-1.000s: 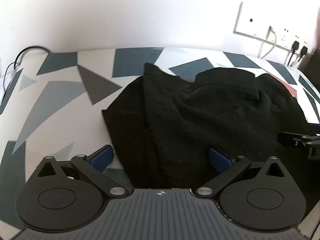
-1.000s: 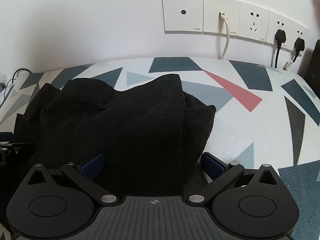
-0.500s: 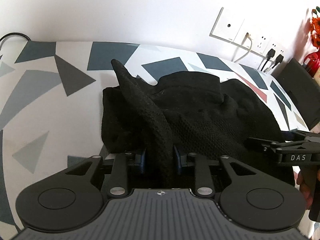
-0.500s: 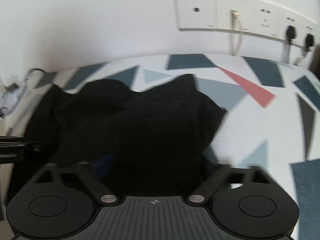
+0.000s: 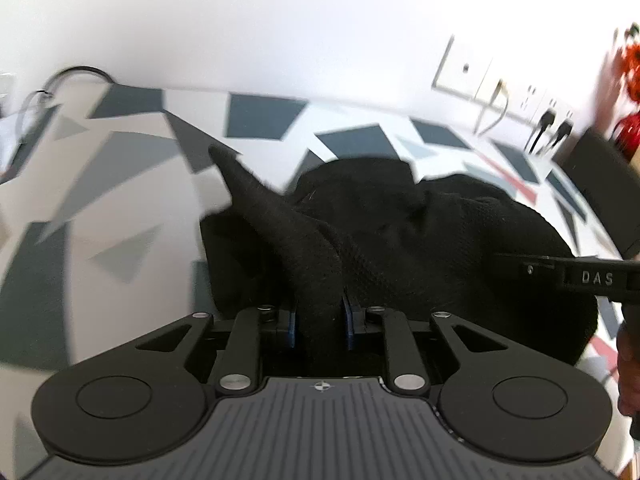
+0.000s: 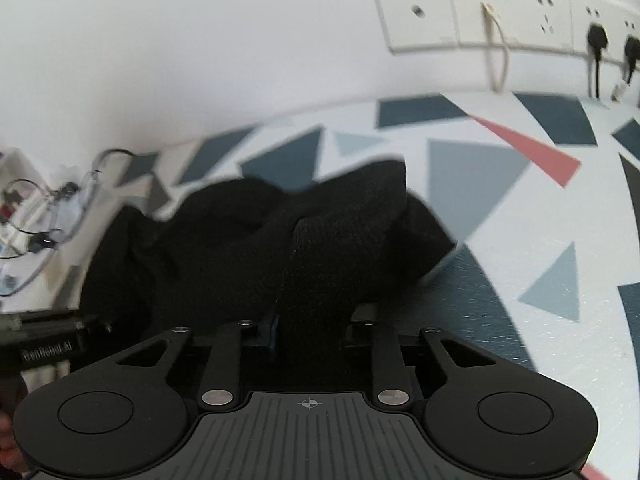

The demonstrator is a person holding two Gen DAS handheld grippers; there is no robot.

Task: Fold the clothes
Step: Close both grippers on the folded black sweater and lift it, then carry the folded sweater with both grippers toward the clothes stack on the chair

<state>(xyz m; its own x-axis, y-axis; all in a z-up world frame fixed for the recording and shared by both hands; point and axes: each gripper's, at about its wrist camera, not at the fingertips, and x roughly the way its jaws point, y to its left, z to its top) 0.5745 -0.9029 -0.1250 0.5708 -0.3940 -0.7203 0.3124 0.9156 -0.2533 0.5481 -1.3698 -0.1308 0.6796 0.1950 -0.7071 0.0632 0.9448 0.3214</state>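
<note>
A black knit garment point(image 5: 420, 240) lies bunched on the patterned table point(image 5: 120, 184). My left gripper point(image 5: 320, 322) is shut on a raised fold of it near its left side, and the fold stands up in a point. My right gripper point(image 6: 312, 330) is shut on the garment point(image 6: 280, 240) at its right side, with cloth lifted between the jaws. Each gripper shows at the edge of the other's view: the right one in the left wrist view point(image 5: 580, 276), the left one in the right wrist view point(image 6: 44, 336).
The tablecloth point(image 6: 520, 240) has grey, blue and red triangles. A white wall with a socket strip point(image 6: 500, 16) and plugged cables stands behind. Loose cables and small items point(image 6: 36, 224) lie at the table's far left. A dark chair back point(image 5: 604, 184) stands at the right.
Both grippers went from open beside the garment to shut on its cloth. Both have lifted, pulling folds of the garment up off the table.
</note>
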